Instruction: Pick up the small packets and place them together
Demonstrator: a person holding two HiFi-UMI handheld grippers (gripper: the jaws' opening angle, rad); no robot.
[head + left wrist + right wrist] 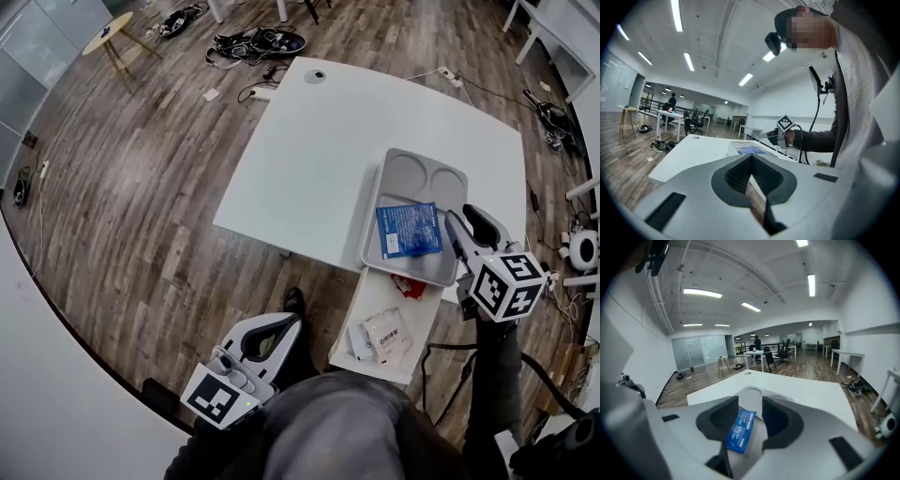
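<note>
A blue packet (409, 231) lies flat on a grey tray (412, 173) at the near right of the white table. My right gripper (461, 220) hovers at the tray's right edge, open. In the right gripper view the blue packet (740, 431) shows between the spread jaws, resting on the tray (751, 392), with no pad pressing it. A white packet (387, 336), a smaller pale packet (359, 342) and a red packet (408, 286) lie on a small white side table (375, 300). My left gripper (292, 319) is low at the left by the person's legs, shut and empty.
The big white table (356, 141) stretches away behind the tray. Cables and bags (258, 42) lie on the wooden floor beyond it, with a small round table (108, 33) at the far left. More cables (553, 117) are at the right.
</note>
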